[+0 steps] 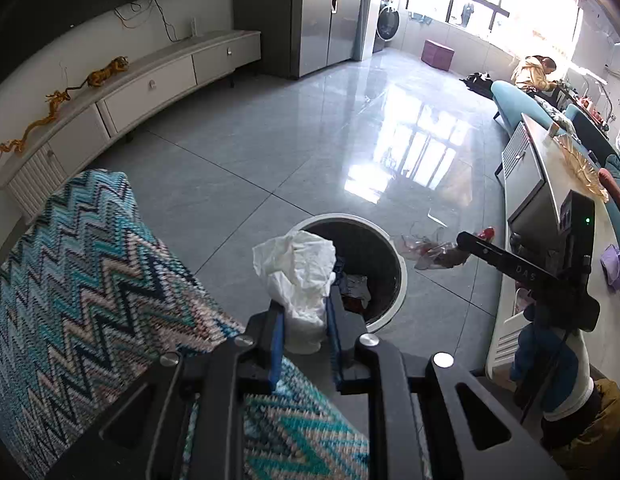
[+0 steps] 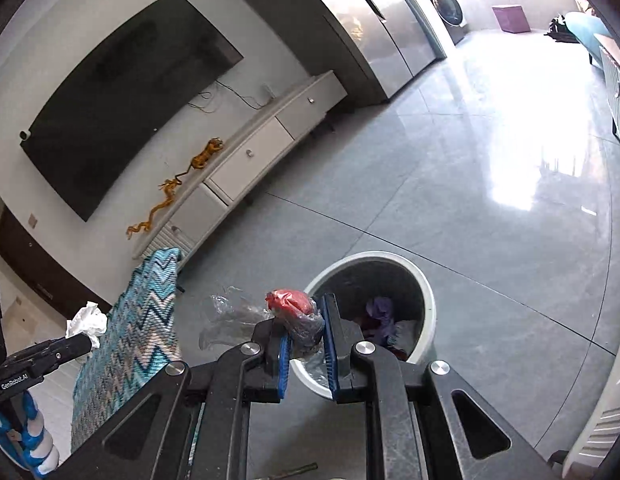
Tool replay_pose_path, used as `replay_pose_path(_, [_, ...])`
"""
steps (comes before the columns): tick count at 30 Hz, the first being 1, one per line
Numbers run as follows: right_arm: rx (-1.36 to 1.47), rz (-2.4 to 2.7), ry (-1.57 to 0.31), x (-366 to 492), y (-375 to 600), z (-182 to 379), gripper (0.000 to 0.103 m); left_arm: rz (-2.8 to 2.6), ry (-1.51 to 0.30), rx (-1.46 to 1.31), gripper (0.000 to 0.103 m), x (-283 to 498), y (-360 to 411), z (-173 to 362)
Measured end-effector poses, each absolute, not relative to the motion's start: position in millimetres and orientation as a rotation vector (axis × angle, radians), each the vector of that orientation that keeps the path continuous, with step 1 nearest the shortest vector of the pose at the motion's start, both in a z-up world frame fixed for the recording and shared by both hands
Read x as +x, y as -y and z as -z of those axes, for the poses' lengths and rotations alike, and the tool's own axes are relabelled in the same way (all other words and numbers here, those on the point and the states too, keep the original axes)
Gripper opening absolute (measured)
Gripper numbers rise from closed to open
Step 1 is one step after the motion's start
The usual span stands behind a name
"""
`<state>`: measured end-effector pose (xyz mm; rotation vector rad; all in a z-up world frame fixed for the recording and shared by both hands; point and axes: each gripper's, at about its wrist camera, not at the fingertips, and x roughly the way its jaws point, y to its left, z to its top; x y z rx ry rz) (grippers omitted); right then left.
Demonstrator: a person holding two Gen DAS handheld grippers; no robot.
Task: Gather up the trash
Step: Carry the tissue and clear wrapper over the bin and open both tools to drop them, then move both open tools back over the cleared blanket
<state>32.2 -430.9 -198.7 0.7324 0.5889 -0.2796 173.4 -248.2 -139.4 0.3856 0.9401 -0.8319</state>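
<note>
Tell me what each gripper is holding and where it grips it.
Left gripper: crumpled white tissue, pinched at its lower end. Right gripper: clear plastic wrapper with red scrap, clamped mid-bundle.

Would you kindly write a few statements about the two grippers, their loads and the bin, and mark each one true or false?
1. The left gripper holds crumpled white paper. True.
2. The right gripper is empty. False: it is clamped on a clear plastic bag with red contents.
3. The trash bin stands on the floor and already contains items. True.
4. The bin has a lid on it. False: it is open at the top.
5. The zigzag-patterned chair back is plain white. False: it is blue, teal and cream.
</note>
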Motion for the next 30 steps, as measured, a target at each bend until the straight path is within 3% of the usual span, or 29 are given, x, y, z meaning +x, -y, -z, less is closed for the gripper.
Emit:
replay_pose_path(13, [0.694, 0.33, -0.765, 109.3, 453.9, 265.9, 0.016, 0.874, -1.125, 0.285, 0.02, 243.7, 325.6, 209.0])
replay_pose_path(15, [0.691, 0.329, -0.783, 122.7, 456.1, 274.4, 0.016, 0.885, -1.15, 0.252, 0.023, 250.3, 331.0, 215.8])
replay_pose_path(16, [0.691, 0.331, -0.793, 127.3, 457.4, 279.4, 0.016, 0.888, -1.16, 0.239, 0.029, 252.7, 332.9, 218.2])
replay_pose_path(19, [0.693, 0.34, -0.816, 134.8, 460.6, 290.5, 0.042, 0.885, -1.161, 0.212, 0.051, 258.3, 334.4, 222.2])
replay_pose_path(20, [0.691, 0.344, -0.819, 135.6, 460.0, 291.4, 0.052, 0.885, -1.16, 0.206, 0.052, 259.5, 333.5, 222.4])
replay_pose_path(30, [0.653, 0.394, -0.807, 120.9, 452.5, 265.6, 0.058, 0.872, -1.077, 0.225, 0.052, 240.5, 319.1, 192.7])
